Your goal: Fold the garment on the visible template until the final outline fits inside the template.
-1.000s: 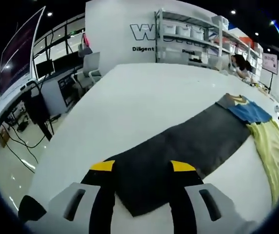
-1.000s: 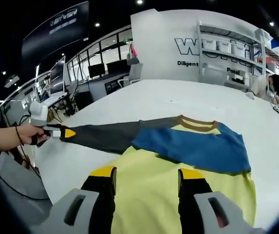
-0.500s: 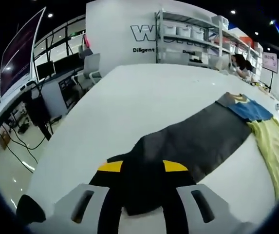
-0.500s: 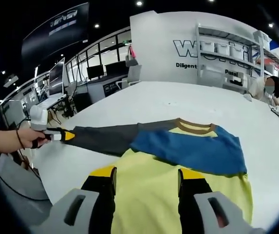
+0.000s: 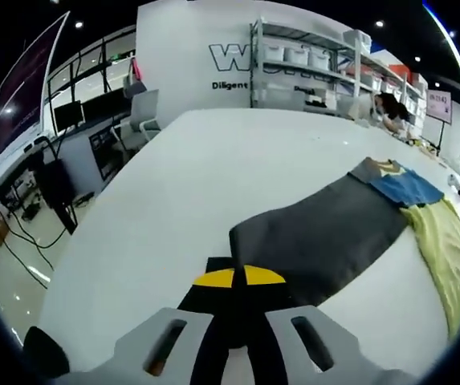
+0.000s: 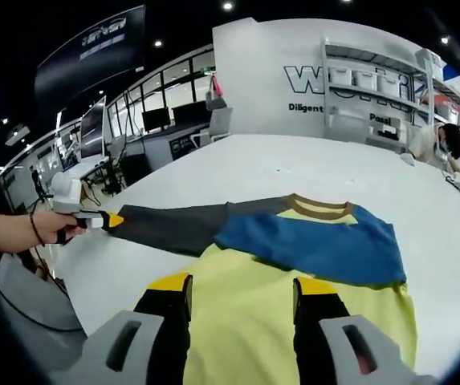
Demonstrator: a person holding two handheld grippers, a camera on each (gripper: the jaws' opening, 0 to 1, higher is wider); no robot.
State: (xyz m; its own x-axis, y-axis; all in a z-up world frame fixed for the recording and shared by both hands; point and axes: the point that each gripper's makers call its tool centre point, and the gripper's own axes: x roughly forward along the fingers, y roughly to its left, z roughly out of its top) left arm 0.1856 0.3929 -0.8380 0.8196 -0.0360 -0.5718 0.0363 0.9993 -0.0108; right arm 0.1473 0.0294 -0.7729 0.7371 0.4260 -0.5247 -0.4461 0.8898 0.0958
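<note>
A long-sleeved garment lies flat on the white table (image 5: 213,168). It has a yellow body (image 6: 294,321), a blue chest band (image 6: 318,245), a brown collar (image 6: 322,207) and a dark grey sleeve (image 5: 318,237). My left gripper (image 5: 239,277) is shut on the cuff end of that sleeve, its yellow tips together. In the right gripper view the left gripper (image 6: 97,218), held by a hand (image 6: 29,228), pinches the end of the dark grey sleeve (image 6: 173,224). My right gripper (image 6: 242,285) stands open over the yellow body, jaws wide apart.
White shelves with boxes (image 6: 374,88) stand behind the table, and a person (image 6: 454,148) sits at its far right. Desks, monitors and chairs (image 5: 101,128) fill the left side. The table's near edge (image 6: 77,297) drops off beside the sleeve end.
My left gripper's jaws went from wide open around the sleeve end to shut on it. The right gripper has hardly moved and stays open.
</note>
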